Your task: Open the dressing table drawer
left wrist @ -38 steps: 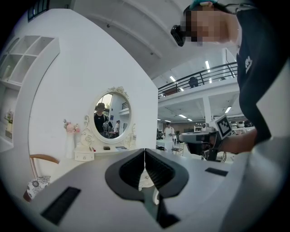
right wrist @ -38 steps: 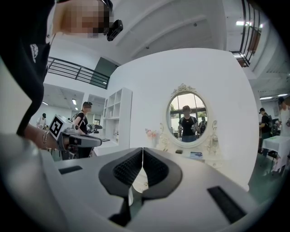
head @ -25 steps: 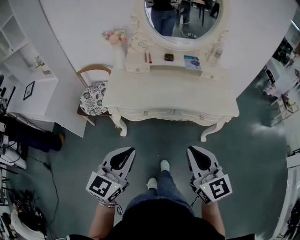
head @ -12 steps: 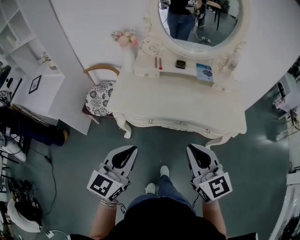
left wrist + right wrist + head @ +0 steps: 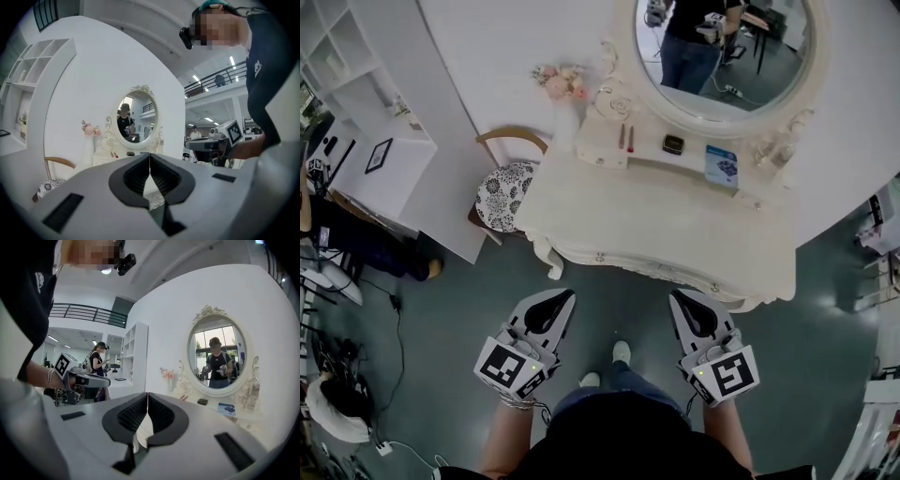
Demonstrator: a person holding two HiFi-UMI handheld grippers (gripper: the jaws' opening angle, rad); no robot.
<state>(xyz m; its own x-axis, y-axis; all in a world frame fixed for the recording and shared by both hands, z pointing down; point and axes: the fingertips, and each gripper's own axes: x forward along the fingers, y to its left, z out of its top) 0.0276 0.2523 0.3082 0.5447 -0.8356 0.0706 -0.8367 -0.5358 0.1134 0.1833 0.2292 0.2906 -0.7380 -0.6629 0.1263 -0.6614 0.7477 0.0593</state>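
The cream dressing table [image 5: 675,220] with an oval mirror [image 5: 724,52] stands ahead of me. Its drawer front [image 5: 652,269] is closed, with one small knob [image 5: 598,256] at the left and another knob [image 5: 713,287] at the right. My left gripper [image 5: 566,294] is shut and empty, a short way in front of the left knob. My right gripper [image 5: 674,294] is also shut and empty, short of the right knob. In the left gripper view the left gripper [image 5: 149,157] points level at the table [image 5: 110,157]. The right gripper [image 5: 147,397] does the same in the right gripper view.
A wooden chair with a patterned cushion [image 5: 504,194] stands left of the table, beside a white shelf unit [image 5: 370,122]. On the tabletop are a vase of pink flowers [image 5: 562,84], red pens [image 5: 625,137], a dark box [image 5: 673,143] and a blue booklet [image 5: 722,163]. Cables [image 5: 337,366] lie at the left.
Both grippers have moved forward towards the table, still shut. The table front now lies closer to the fingertips and sits more slanted in the head view.
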